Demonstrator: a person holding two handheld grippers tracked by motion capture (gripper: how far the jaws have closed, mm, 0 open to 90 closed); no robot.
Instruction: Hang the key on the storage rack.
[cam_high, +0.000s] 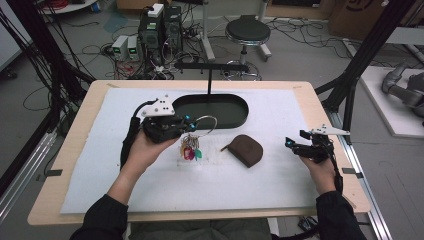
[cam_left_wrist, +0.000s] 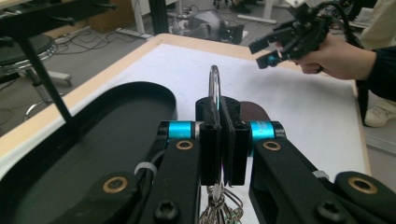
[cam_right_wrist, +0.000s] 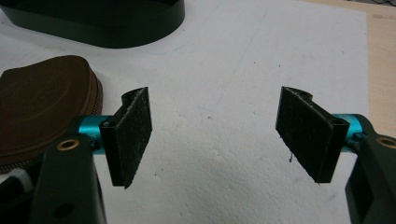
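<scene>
Metal key ring (cam_high: 205, 124), pinched in left gripper (cam_high: 186, 123), brown rounded pouch (cam_high: 247, 150)

A large metal key ring (cam_high: 206, 124) is held above the bench, colourful keys (cam_high: 190, 149) dangling beneath it. A brown zipped pouch (cam_high: 246, 149) lies flat nearby, in front of a black oval tray (cam_high: 235, 117).

Illumination is even and diffuse; the white foam mat (cam_high: 280, 180) shows only faint shadows. The high view is soft and low-resolution. Close black gripper arms (cam_left_wrist: 299, 186) appear slightly blurred.
</scene>
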